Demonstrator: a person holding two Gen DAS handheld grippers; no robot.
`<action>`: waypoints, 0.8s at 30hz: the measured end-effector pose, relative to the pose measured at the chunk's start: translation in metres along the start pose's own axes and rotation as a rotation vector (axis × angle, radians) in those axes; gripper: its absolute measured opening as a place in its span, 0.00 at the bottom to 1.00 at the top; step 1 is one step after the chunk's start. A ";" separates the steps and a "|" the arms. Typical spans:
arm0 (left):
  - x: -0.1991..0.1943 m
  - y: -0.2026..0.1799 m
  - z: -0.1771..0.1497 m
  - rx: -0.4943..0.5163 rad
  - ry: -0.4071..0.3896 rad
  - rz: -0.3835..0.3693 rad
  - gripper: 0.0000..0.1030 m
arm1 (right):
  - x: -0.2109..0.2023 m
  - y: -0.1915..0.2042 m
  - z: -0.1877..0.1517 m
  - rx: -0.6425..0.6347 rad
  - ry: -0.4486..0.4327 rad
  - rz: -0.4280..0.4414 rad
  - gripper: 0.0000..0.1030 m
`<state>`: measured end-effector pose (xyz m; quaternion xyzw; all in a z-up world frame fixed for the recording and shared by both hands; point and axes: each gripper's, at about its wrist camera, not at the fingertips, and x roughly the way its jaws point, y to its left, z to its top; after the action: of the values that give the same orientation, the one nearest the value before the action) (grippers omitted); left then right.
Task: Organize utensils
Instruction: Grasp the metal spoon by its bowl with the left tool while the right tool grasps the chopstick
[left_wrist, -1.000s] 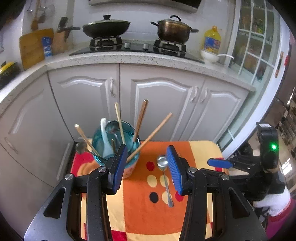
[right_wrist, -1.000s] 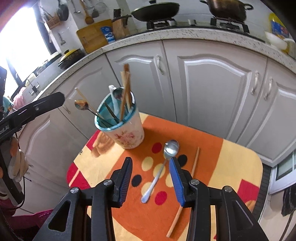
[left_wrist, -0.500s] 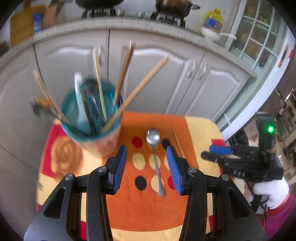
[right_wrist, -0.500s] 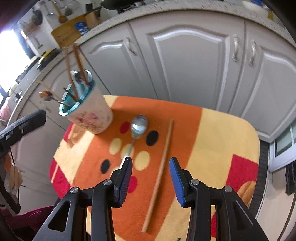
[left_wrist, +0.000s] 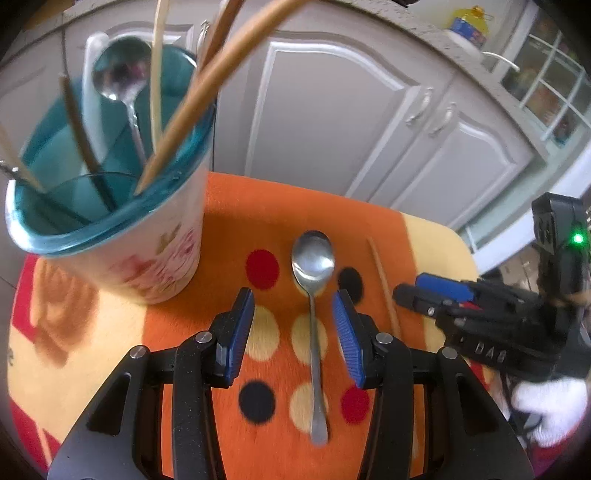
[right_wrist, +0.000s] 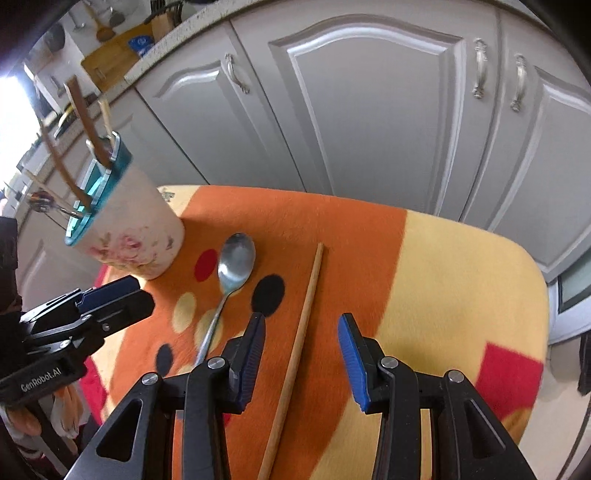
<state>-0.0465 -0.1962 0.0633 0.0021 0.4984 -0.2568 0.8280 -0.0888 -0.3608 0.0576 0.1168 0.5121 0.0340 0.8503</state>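
A metal spoon (left_wrist: 314, 295) lies on the orange patterned cloth (left_wrist: 332, 206), bowl pointing away. My left gripper (left_wrist: 293, 328) is open and empty, low over the spoon's handle, which runs between its fingers. A wooden chopstick (right_wrist: 299, 343) lies to the right of the spoon (right_wrist: 232, 273). My right gripper (right_wrist: 301, 354) is open and empty, straddling the chopstick. A floral cup with a teal rim (left_wrist: 110, 206) stands at the left and holds several chopsticks and spoons; it also shows in the right wrist view (right_wrist: 129, 229).
The cloth (right_wrist: 461, 288) covers a small table that stands before grey kitchen cabinets (right_wrist: 369, 110). The left gripper (right_wrist: 85, 310) shows at the left of the right wrist view; the right gripper (left_wrist: 436, 291) shows at the right of the left wrist view.
Both grippers have moved down and forward toward the table. The left one now straddles the spoon and the right one now straddles the chopstick. Both stay open.
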 end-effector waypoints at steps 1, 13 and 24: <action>0.005 -0.001 0.001 -0.001 -0.001 0.011 0.42 | 0.005 0.001 0.001 -0.008 0.007 -0.012 0.39; 0.056 -0.011 0.013 0.006 0.016 0.026 0.42 | 0.018 -0.009 -0.004 -0.039 0.039 -0.003 0.39; 0.047 -0.008 0.007 0.028 0.038 -0.031 0.04 | 0.008 -0.009 -0.013 -0.041 0.042 0.002 0.39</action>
<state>-0.0268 -0.2249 0.0301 0.0108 0.5105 -0.2766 0.8141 -0.0966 -0.3657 0.0425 0.0992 0.5291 0.0476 0.8414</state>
